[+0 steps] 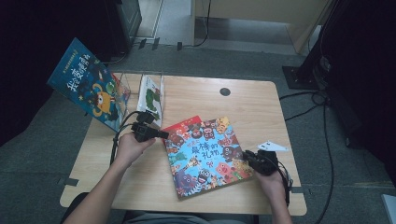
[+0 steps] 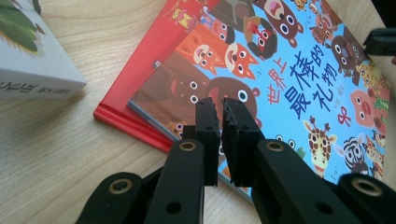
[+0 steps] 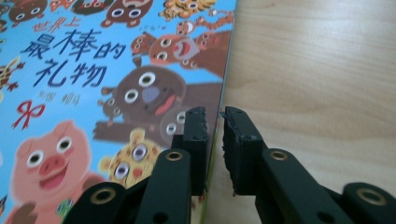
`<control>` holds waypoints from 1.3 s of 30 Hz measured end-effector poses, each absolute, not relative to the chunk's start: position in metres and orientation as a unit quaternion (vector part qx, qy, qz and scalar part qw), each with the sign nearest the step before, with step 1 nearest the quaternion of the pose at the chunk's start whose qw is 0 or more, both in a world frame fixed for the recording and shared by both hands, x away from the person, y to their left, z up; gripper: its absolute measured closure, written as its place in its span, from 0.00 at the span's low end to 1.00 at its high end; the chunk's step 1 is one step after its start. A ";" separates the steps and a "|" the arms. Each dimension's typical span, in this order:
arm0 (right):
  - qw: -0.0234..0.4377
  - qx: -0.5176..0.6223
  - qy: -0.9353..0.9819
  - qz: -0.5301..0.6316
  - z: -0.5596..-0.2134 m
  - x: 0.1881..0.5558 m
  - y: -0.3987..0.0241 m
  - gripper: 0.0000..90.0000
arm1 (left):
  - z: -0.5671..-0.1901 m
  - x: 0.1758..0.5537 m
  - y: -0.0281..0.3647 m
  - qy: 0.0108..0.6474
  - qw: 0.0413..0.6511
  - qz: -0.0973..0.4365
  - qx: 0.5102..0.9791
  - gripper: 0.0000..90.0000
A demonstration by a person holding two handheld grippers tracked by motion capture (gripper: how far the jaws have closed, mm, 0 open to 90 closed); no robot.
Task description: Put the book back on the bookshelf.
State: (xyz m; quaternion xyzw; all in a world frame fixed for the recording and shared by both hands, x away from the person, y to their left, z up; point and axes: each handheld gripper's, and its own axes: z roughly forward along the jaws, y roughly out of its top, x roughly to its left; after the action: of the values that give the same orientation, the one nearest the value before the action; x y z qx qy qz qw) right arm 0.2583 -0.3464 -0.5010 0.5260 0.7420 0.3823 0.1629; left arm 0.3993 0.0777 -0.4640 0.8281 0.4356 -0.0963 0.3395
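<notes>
Bright picture books on pale wood

The animal book (image 1: 205,156) has a sky-blue cover crowded with cartoon beasts in brown, orange, pink and spotted yellow, with dark blue lettering and a small red bow; under it lies a plain red book (image 2: 140,88) with a ridged red edge. The upright book (image 1: 91,84) is deep blue with yellow lettering and an orange-yellow creature. The white book (image 1: 152,95) carries a green figure. The worktop (image 1: 252,107) is light wood grain with a dark round spot. Both the left hand-held gripper (image 2: 219,116) and the right hand-held gripper (image 3: 212,123) are matt black with brass-coloured rivets
</notes>
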 end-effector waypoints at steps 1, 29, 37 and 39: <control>0.164 0.524 0.744 0.381 -0.501 0.255 -0.347 0.85 | -0.464 0.400 0.077 0.436 0.340 -0.097 0.828 0.95; 0.146 0.519 0.764 0.355 -0.502 0.194 -0.361 0.73 | -0.467 0.402 0.076 0.431 0.347 -0.078 0.829 0.68; 0.150 0.521 0.760 0.358 -0.503 0.200 -0.364 0.72 | -0.469 0.399 0.078 0.427 0.349 -0.074 0.831 0.65; 0.151 0.526 0.756 0.360 -0.504 0.203 -0.366 0.72 | -0.469 0.398 0.078 0.425 0.344 -0.069 0.834 0.65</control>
State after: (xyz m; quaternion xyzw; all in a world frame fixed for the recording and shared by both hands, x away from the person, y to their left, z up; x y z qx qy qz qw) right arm 0.2030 -0.3660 -0.5037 0.5260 0.7556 0.3598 0.1514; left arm 0.3979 0.0778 -0.4692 0.8345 0.4252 -0.0687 0.3437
